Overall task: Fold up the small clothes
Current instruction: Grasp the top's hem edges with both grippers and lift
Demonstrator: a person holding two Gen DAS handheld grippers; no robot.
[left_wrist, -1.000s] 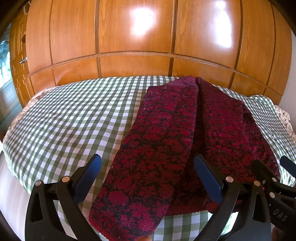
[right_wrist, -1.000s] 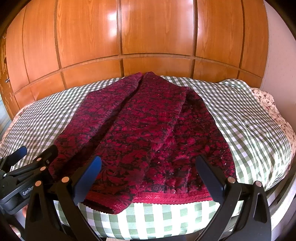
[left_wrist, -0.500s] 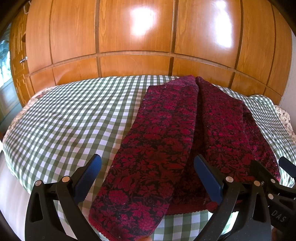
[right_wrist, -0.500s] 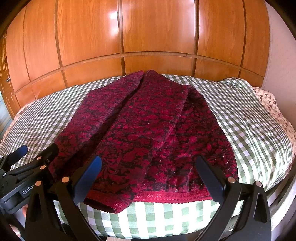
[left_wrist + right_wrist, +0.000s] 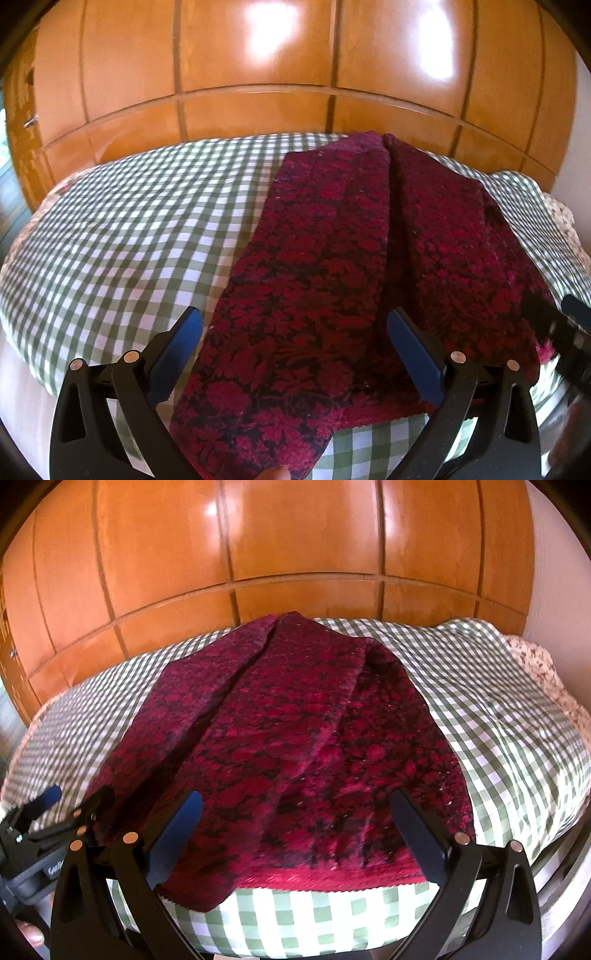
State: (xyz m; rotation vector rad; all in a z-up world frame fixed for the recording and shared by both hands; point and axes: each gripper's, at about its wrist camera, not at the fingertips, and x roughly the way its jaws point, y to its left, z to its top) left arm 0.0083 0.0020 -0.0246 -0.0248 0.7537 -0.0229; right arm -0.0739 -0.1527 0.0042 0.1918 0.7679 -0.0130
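Observation:
A dark red floral garment (image 5: 332, 280) (image 5: 295, 746) lies on the bed with both long sides folded inward so they meet along a central seam. My left gripper (image 5: 291, 343) hovers open above its near left hem, nothing between the blue pads. My right gripper (image 5: 295, 823) is open above the near right hem, also holding nothing. Each gripper shows at the edge of the other's view: the right gripper's fingers (image 5: 569, 328) at far right, the left gripper's fingers (image 5: 55, 812) at far left.
A green-and-white checked sheet (image 5: 122, 236) (image 5: 491, 709) covers the bed. Glossy wooden wardrobe doors (image 5: 258, 66) stand close behind it. A floral pillow (image 5: 546, 675) sits at the far right. A fingertip (image 5: 273, 472) shows at the bottom edge.
Both views have shifted slightly and blurred; the right gripper has drifted to the right along the hem and a little nearer. The garment lies as before, and both grippers remain open.

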